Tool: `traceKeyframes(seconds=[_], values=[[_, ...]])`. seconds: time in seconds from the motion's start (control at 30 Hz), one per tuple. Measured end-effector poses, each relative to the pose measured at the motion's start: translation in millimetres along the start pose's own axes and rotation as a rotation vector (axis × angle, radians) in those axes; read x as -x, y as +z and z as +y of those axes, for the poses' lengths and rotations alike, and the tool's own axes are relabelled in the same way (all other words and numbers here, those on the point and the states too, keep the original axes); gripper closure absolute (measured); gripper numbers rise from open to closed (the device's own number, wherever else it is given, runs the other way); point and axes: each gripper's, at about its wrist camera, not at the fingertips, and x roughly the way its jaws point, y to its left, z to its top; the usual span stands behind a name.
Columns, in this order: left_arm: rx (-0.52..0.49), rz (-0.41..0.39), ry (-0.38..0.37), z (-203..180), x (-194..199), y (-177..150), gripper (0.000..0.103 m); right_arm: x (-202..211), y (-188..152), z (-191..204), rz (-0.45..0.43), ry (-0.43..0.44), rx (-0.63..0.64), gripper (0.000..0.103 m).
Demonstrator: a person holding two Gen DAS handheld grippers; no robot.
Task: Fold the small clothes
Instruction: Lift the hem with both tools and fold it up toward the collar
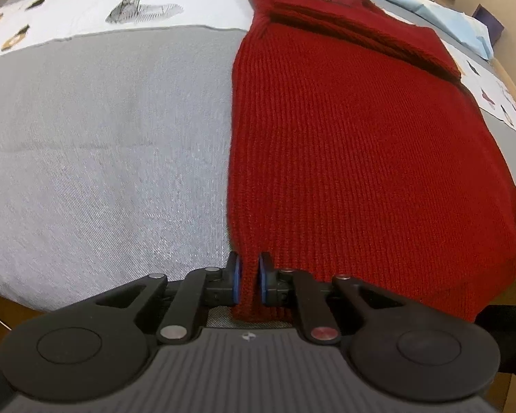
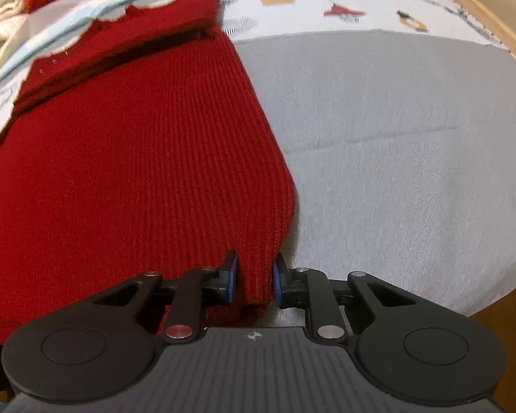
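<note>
Left claw (image 1: pixel 247 280) clamped on near-left hem corner of red knit garment (image 1: pixel 344 144); right claw (image 2: pixel 253 282) clamped on near-right corner. Garment flat on grey bed cover (image 1: pixel 103 158). Deer-print sheet (image 1: pixel 137 3) beyond, lettering unreadable.

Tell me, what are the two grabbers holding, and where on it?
Both hold the red knitted sweater by its near hem: the left hand-held gripper pinches the left corner, the right hand-held gripper pinches the right corner.
</note>
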Motion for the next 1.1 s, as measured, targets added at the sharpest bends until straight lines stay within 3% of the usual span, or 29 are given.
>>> traceKeyframes(seconds=[0.13,0.37,0.47,0.77,0.87,0.93,1.1], values=[[-0.001,-0.072,-0.028,-3.6,25.4,0.8,0.096,23.8,0.1,1.3,-0.096,0.057,-0.014,0.084],[0.075,-0.184,-0.188,5.8,87.5,4.7,0.097,83.1,8.9,-4.4,-0.232,0.218,-0.064,0.086],[0.064,-0.234,-0.225,6.1,116.5,-1.2,0.097,108.5,8.2,-6.9,-0.281,0.273,-0.079,0.087],[0.116,-0.306,-0.377,45.4,210.5,-31.9,0.098,205.8,-33.3,-28.5,-0.408,0.386,-0.065,0.089],[0.157,-0.301,-0.388,54.5,205.6,-16.3,0.097,222.2,-38.5,-41.0,-0.43,0.401,-0.082,0.089],[0.162,-0.28,-0.357,55.9,188.0,4.7,0.097,216.4,-31.2,-47.4,-0.423,0.421,-0.126,0.089],[0.155,-0.24,-0.291,49.5,112.3,103.1,0.097,152.7,34.4,-44.9,-0.35,0.4,-0.196,0.09]])
